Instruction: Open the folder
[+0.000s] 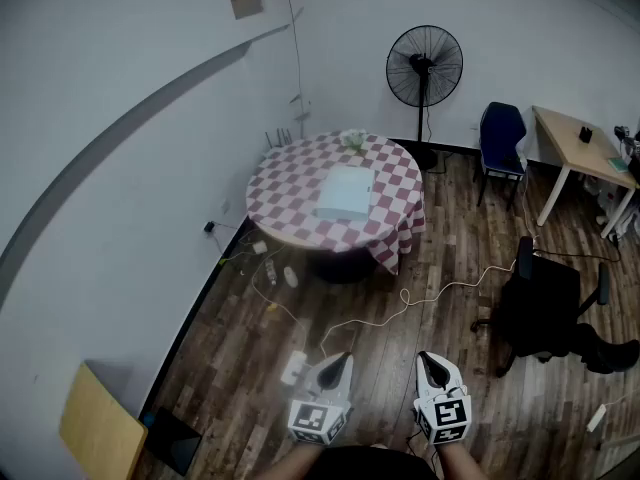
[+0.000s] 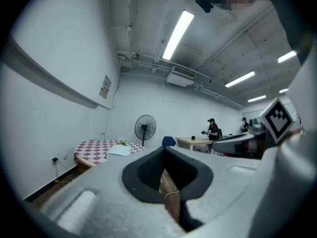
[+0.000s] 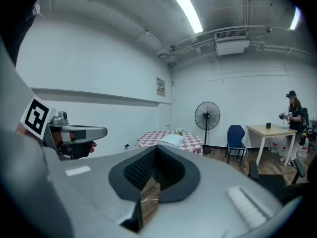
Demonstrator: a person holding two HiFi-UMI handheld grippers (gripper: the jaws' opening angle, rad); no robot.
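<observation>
Holds left gripper (image 1: 340, 361) and right gripper (image 1: 429, 360) clamped together, empty, far from the folder (image 1: 346, 194). Risks tripping on floor cable (image 1: 441, 288) while approaching

The left gripper (image 2: 165, 151), jaws together, faces the folder (image 2: 119, 151) on a checkered table (image 2: 91, 148).

— Where's the folder (image 1: 345, 194)?
— On the table (image 1: 290, 213), near its middle. A plant (image 1: 353, 139) sits at the table's twelve o'clock edge.
— And around the table?
— Fan (image 1: 424, 66) at one o'clock, by the wall. Chair (image 1: 501, 138) at two, with a desk (image 1: 575, 143) just right of it. Office chair (image 1: 545, 308) at four, well apart, and a cable (image 1: 440, 290) on the floor between.
</observation>
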